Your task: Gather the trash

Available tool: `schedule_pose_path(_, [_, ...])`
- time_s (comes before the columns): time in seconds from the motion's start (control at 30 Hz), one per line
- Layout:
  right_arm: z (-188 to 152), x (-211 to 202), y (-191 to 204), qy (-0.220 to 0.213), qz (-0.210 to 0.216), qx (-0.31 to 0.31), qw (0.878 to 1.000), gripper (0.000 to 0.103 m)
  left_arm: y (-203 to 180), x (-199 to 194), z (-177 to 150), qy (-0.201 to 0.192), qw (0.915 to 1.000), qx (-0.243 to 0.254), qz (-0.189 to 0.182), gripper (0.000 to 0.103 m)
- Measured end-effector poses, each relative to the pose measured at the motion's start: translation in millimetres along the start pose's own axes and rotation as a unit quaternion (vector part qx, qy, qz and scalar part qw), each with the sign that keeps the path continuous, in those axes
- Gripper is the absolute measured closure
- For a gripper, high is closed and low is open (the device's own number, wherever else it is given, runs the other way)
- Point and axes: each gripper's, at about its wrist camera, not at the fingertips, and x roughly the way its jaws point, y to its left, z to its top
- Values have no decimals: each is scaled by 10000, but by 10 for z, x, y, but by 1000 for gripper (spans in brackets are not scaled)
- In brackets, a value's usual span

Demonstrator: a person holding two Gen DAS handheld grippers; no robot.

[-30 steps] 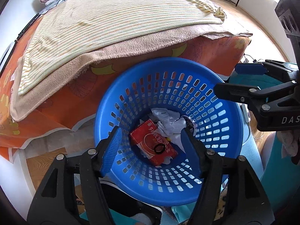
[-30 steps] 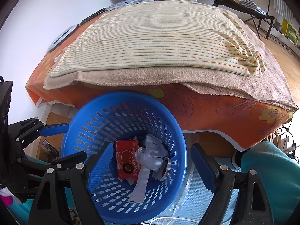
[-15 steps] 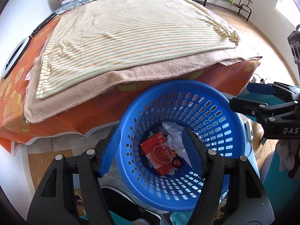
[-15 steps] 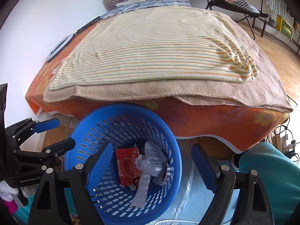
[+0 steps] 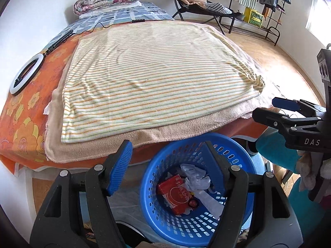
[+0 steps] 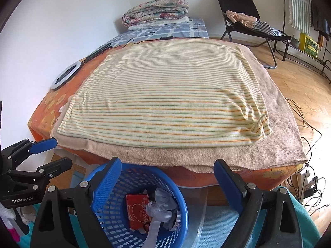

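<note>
Two hand-held claws hang above a blue plastic basket (image 5: 198, 225) at the foot of a bed. The left claw (image 5: 167, 165) is spread wide with nothing between its blue pads, and the basket shows in the gap below it. The right claw (image 6: 165, 184) is likewise wide open and empty, with the basket's rim under its left finger. Each claw appears at the edge of the other's view: the right one (image 5: 289, 113) at the right of the left wrist camera, the left one (image 6: 39, 155) at the left of the right wrist camera, both with jaws parted.

The collected trash lies at the bottom of the basket: a red carton (image 5: 175, 194) with a white ring printed on it, crumpled white paper (image 5: 194, 177) just beside it, and a small dark round item (image 5: 193, 203) touching the carton's lower corner.

Beyond the basket, a tan blanket (image 6: 285, 128) hangs over the bed's near edge, with a cream striped cloth (image 6: 165, 103) spread flat on top and an orange flowered sheet (image 5: 22, 124) beneath. A white ring light (image 5: 25, 76) lies on the bed's left side. Folded floral quilts (image 6: 155, 10) are stacked at the far end by the wall, and a black folding chair (image 6: 244, 16) draped with clothes stands on the wooden floor (image 6: 306, 86) to the right.
</note>
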Motion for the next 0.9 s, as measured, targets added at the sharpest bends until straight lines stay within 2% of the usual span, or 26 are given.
schedule_pose_path(0.37, [437,-127,11,-437,-75,-207,9988,3,71,-226,441,-538,9984,-68,145,26])
schedule_pose_path(0.47, [597,-165,21,-642,-129,-253,9975,0,134,-301,637,-781,9966,-109,234,14])
schedule_pose_path(0.63, [840,-160,4,-906,-188,-247,9954,0,225,-393,964,-1126,9928,-224,357,9])
schedule_pose_path(0.7, [933,-122,-6,-948,-188,-234,9950,0,239,-406,1073,-1253,9910,-190,420,1])
schedule_pose_path(0.8, [1054,-64,-40,-1017,-179,-185,9945,0,265,-379,1192,-1385,9886,-163,570,0])
schedule_pose_path(0.9, [1148,9,-84,-1068,-143,-103,9941,0,321,-267,1259,-1345,9887,-251,605,0])
